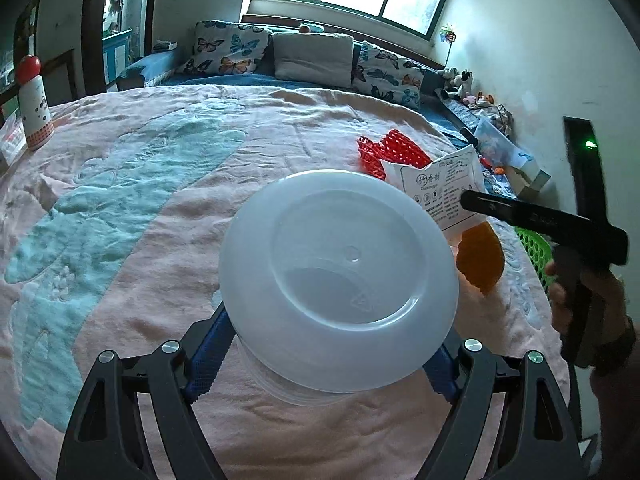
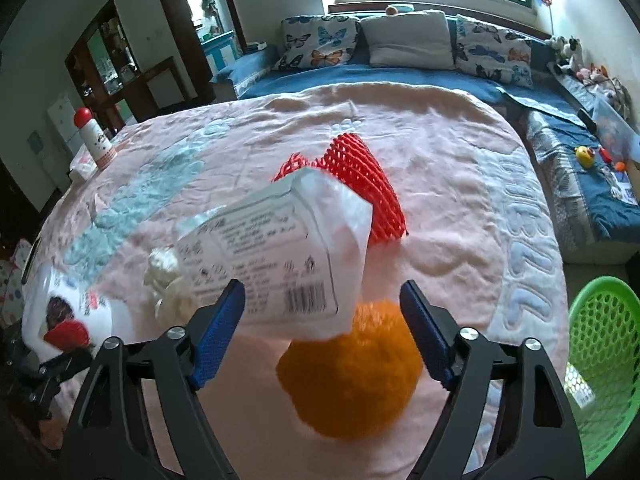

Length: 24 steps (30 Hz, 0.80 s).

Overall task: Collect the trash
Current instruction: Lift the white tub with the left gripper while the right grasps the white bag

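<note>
My left gripper (image 1: 324, 364) is shut on a translucent white plastic container with a lid (image 1: 340, 272), held above the pink bedspread. My right gripper (image 2: 322, 332) is open, its blue pads either side of a white printed wrapper (image 2: 280, 256) and an orange peel (image 2: 352, 372) on the bed. A red foam fruit net (image 2: 360, 184) lies just beyond. A crumpled white tissue (image 2: 168, 280) lies left of the wrapper. In the left wrist view the right gripper (image 1: 532, 216) reaches over the wrapper (image 1: 444, 184), the peel (image 1: 480, 256) and the net (image 1: 396, 152).
A green mesh basket (image 2: 604, 364) stands off the bed's right edge, also in the left wrist view (image 1: 532, 248). A white bottle with a red cap (image 2: 94, 140) stands at the far left. Pillows (image 2: 408, 40) and soft toys (image 2: 580, 64) line the far side.
</note>
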Each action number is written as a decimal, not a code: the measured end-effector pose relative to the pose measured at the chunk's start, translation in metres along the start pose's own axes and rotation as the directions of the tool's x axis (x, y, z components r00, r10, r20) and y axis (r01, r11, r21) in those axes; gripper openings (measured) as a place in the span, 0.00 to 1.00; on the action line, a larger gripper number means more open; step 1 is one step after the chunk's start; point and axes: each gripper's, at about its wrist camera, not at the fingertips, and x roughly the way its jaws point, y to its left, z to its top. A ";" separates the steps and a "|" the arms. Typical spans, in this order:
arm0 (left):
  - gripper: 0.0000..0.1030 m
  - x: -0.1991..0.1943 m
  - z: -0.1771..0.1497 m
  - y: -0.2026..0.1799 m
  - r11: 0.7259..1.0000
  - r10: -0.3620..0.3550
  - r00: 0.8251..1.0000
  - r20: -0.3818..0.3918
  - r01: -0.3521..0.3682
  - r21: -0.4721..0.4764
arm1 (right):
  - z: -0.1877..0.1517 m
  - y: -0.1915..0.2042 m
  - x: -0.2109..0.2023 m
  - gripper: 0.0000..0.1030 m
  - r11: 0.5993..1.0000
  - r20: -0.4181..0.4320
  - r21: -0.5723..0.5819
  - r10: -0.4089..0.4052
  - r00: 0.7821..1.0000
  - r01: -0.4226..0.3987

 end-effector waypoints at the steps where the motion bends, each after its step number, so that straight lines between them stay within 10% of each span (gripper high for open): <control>1: 0.77 0.000 0.000 0.001 1.000 -0.002 1.000 0.000 0.002 -0.001 | 0.002 -0.001 0.002 0.75 1.000 -0.001 0.005 0.002 1.000 -0.002; 11: 0.77 -0.003 0.002 0.004 1.000 0.005 1.000 -0.002 -0.005 -0.005 | -0.001 -0.006 0.008 0.41 0.997 -0.006 0.031 0.072 0.997 -0.071; 24: 0.77 -0.015 0.000 -0.003 0.998 -0.051 0.999 0.011 0.051 0.020 | -0.015 -0.001 -0.038 0.22 0.999 0.075 -0.004 0.047 0.996 -0.047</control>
